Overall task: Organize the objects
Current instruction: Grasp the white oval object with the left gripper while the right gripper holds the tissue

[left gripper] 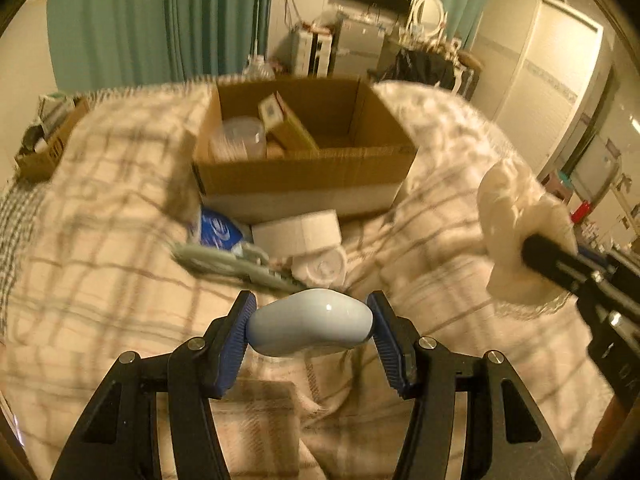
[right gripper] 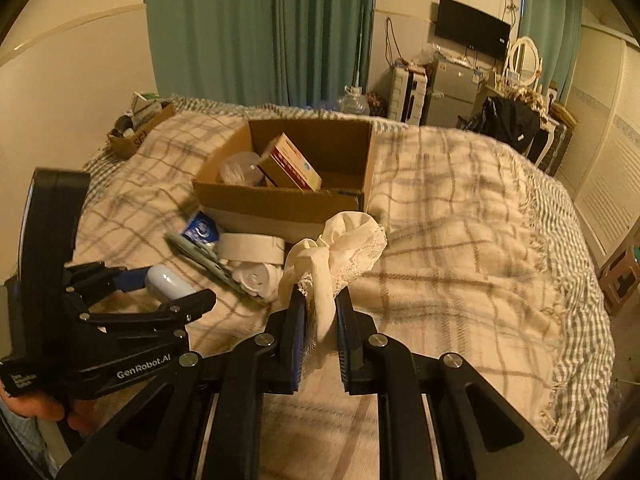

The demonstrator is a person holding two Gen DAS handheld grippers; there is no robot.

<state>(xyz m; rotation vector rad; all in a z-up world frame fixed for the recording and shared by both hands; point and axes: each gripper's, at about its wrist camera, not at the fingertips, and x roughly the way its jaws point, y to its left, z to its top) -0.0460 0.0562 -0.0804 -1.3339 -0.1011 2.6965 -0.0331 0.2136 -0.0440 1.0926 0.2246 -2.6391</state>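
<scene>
1. The left hand-held gripper [left gripper: 311,326] pinches a smooth, pale blue rounded object [left gripper: 310,327] across its long axis, one blue pad on each end. What the object is exactly, the pictures do not tell. It hangs clear above the checked blanket [left gripper: 100,280] of the bed, probably so that it can be carried over the clutter.

2. The right hand-held gripper [right gripper: 318,320] has its jaws pressed almost together on a cream cloth with lace edge [right gripper: 340,248]. The cloth is soft, so a narrow pinch on one fold is enough, and the rest bunches above the pads.

3. The open cardboard box [left gripper: 304,176] stands on the bed in front of both grippers. It already holds a clear plastic container [left gripper: 240,138] and a small carton [left gripper: 280,120], so it seems to be the collecting place.

4. Just before the box, on the blanket, lie a roll of white tape [left gripper: 298,232], a blue packet [left gripper: 218,232], a grey-green long tool [left gripper: 236,266] and a white rolled item [left gripper: 322,270], still not sorted.

5. Both held things are near the box but not over it.
</scene>
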